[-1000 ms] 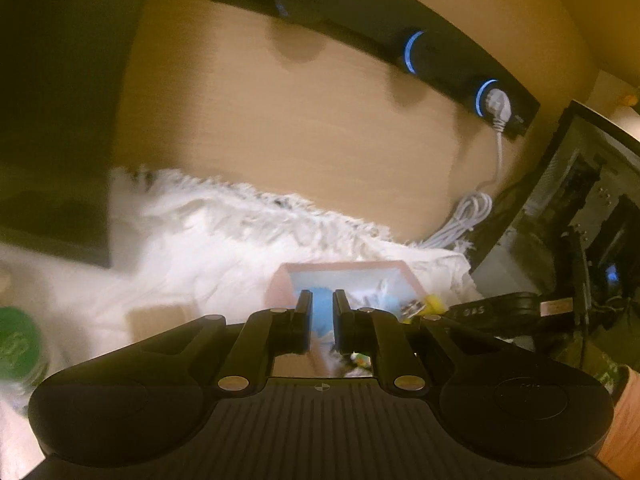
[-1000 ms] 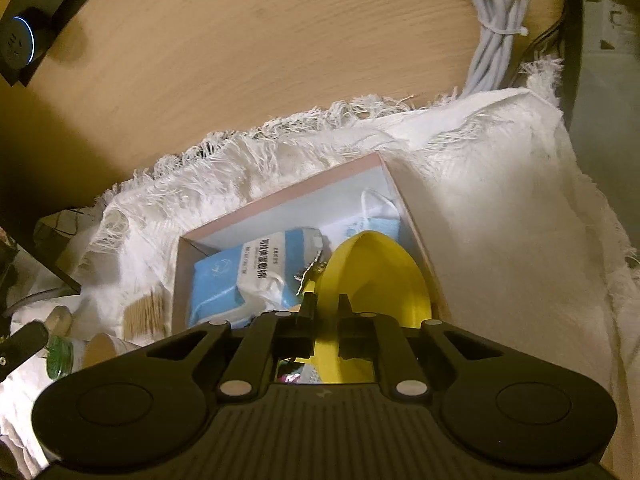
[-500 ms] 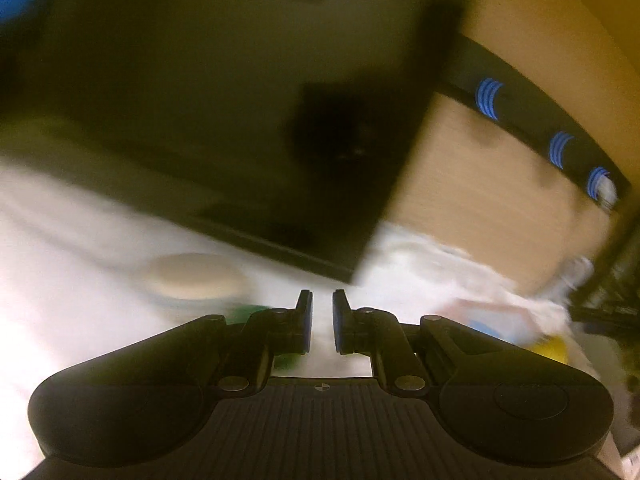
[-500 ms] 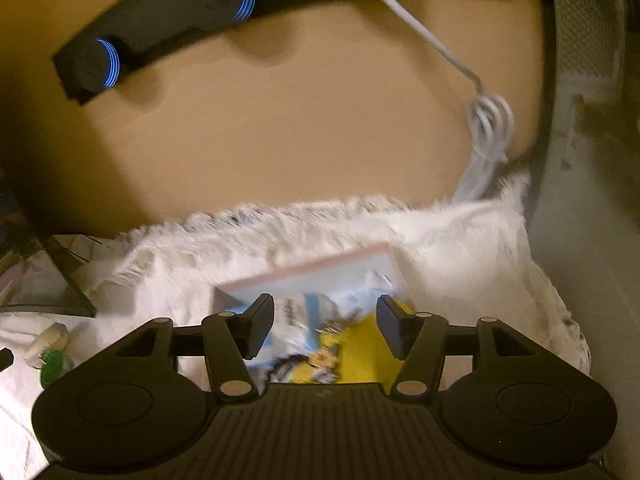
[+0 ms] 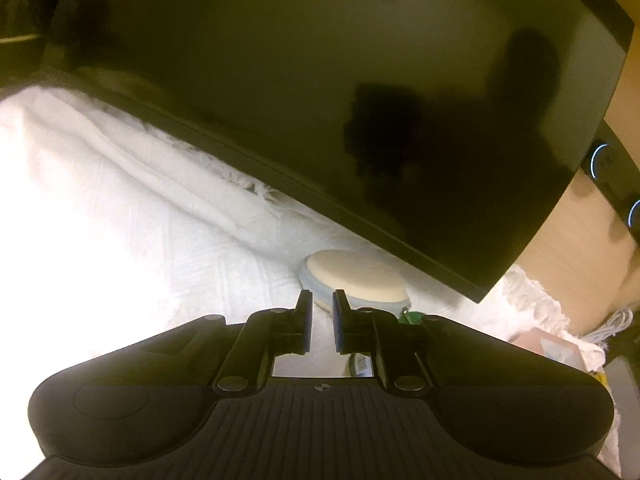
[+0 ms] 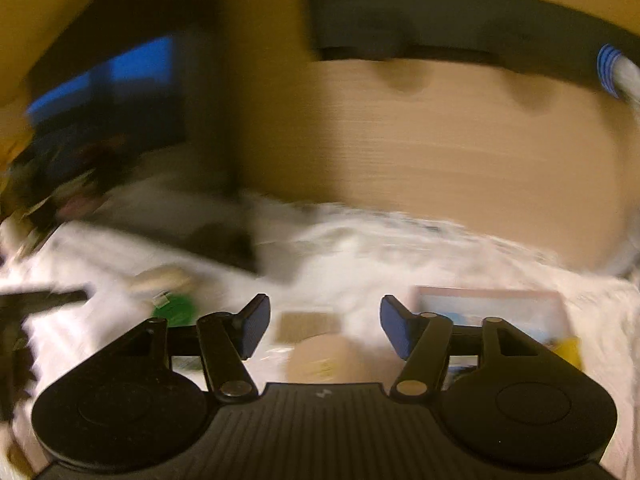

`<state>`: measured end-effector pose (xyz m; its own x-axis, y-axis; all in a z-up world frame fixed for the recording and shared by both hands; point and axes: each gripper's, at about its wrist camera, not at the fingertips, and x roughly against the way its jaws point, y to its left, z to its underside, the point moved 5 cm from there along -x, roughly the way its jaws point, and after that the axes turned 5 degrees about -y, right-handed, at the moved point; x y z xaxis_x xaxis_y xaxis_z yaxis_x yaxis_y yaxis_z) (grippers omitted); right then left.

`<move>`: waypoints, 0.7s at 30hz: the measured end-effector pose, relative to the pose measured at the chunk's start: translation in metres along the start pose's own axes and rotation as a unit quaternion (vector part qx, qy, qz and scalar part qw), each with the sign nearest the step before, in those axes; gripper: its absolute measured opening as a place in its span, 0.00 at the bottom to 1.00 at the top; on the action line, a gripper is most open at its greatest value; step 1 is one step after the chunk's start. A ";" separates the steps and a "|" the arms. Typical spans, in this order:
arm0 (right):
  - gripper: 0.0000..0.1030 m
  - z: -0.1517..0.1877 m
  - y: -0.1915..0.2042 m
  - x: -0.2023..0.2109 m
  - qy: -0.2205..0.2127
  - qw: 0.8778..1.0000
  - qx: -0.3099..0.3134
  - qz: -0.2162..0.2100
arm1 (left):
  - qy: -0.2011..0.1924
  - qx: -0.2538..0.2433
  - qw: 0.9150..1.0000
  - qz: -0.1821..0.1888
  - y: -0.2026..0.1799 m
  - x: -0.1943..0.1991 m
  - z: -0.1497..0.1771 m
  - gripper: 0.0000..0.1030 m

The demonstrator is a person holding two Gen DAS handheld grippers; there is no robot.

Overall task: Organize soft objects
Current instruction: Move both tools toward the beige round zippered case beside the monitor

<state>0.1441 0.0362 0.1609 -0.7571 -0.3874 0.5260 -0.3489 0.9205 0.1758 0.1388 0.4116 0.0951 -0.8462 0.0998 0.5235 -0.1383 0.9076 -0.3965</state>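
Left wrist view: the left gripper (image 5: 320, 322), jaws nearly shut and empty, points at the round cream pad (image 5: 356, 280) just beyond; the right gripper (image 6: 322, 322), nothing between its jaws, has just been opening.

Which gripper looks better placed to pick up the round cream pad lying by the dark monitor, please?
Left, probably. The left gripper points straight at the round pad, just beyond its shut, empty jaws. The right gripper has just been opening, holds nothing, and faces elsewhere.
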 end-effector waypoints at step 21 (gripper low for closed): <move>0.73 0.124 0.042 -0.084 0.132 0.990 0.007 -0.046 | 0.051 -0.009 0.998 -0.025 -0.037 -0.014 -0.005 0.11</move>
<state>0.1249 0.1007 0.0211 -0.5511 -0.4415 0.7081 -0.4187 0.8803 0.2230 0.1585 0.3782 0.1061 -0.7815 0.0934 0.6169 -0.1693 0.9199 -0.3536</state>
